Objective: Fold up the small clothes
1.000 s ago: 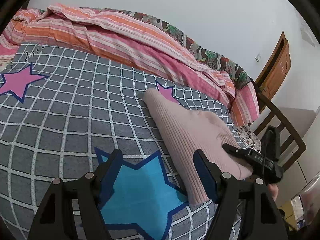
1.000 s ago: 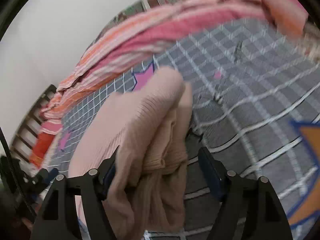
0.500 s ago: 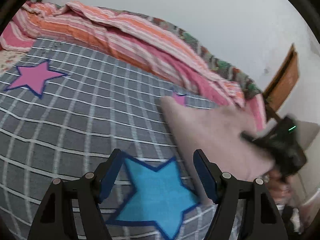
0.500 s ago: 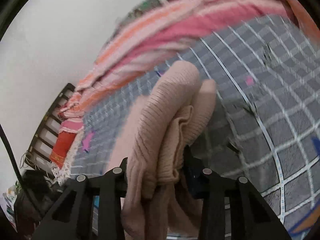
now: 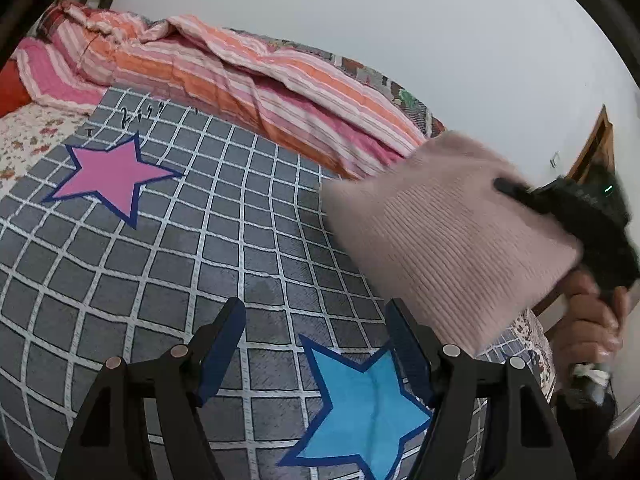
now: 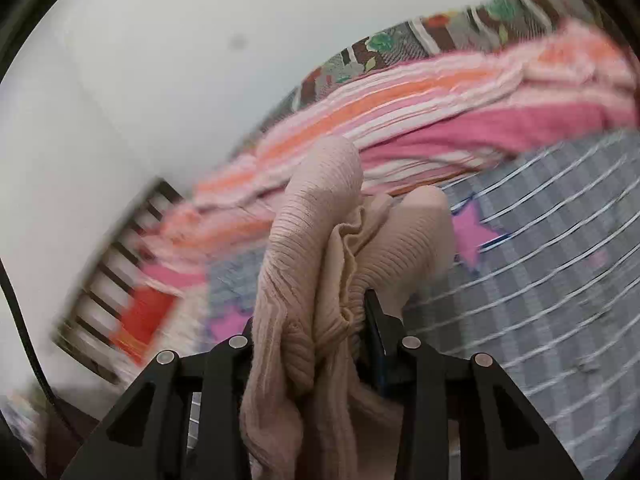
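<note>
Two claws: one empty, one loaded.
Left claw [image 5: 316, 344]: spread wide with nothing between its fingers, hanging over the grey checked bedspread [image 5: 168, 264], just above a blue star [image 5: 368, 412] printed on it.
Right claw [image 6: 308, 336]: its jaws have just been closing and are now clenched on a bunched pink ribbed knit garment [image 6: 316, 248], folds of cloth squeezed between the pads.
Garment position: held up in the air off the bedspread, seen from the left wrist view as a pale pink ribbed panel hanging at the right.
Hand [image 5: 592, 320]: wrapped round the right claw's handle, at the far right of the left wrist view.
Bed surroundings: a pink star [image 5: 108, 176] on the bedspread; a crumpled pink and orange striped quilt [image 5: 248, 84] along the wall side.
</note>
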Action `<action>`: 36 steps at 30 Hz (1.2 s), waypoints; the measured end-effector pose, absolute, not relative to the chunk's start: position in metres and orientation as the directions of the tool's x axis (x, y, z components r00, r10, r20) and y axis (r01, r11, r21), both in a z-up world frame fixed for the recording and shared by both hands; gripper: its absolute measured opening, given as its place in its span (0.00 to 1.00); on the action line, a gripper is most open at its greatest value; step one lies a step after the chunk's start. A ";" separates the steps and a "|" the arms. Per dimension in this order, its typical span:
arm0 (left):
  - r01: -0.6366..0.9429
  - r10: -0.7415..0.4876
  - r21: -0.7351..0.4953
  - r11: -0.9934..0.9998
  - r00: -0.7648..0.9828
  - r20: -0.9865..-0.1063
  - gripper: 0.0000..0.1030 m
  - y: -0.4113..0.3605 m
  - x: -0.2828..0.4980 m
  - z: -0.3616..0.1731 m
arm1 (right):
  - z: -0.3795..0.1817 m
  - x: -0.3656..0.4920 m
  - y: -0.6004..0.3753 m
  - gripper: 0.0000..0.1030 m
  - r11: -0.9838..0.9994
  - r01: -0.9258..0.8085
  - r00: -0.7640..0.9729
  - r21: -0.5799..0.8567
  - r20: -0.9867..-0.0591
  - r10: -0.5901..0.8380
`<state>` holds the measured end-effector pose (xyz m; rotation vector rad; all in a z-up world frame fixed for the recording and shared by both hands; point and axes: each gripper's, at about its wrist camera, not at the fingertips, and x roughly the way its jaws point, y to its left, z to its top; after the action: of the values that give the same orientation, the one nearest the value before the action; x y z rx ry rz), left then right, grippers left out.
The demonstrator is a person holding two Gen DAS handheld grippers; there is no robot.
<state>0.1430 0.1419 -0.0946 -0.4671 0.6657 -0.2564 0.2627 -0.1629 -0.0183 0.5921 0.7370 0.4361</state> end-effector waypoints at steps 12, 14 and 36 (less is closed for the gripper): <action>0.312 -0.395 -0.246 0.918 0.656 -0.643 0.68 0.061 0.112 -0.131 | -0.131 0.228 -0.240 0.40 0.846 -0.061 0.655 0.529 -0.619 0.434; 0.325 -0.388 -0.222 0.919 0.653 -0.650 0.68 0.047 0.110 -0.134 | -0.121 0.219 -0.238 0.40 0.863 -0.097 0.666 0.496 -0.612 0.426; 0.266 -0.348 -0.224 0.937 0.681 -0.644 0.25 0.051 0.121 -0.137 | -0.114 0.208 -0.217 0.26 0.902 -0.178 0.700 0.393 -0.594 0.397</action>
<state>0.1205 0.0509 -0.1369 -0.1158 0.7457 -0.3451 0.2082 -0.2171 -0.1139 0.3196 0.7291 0.3257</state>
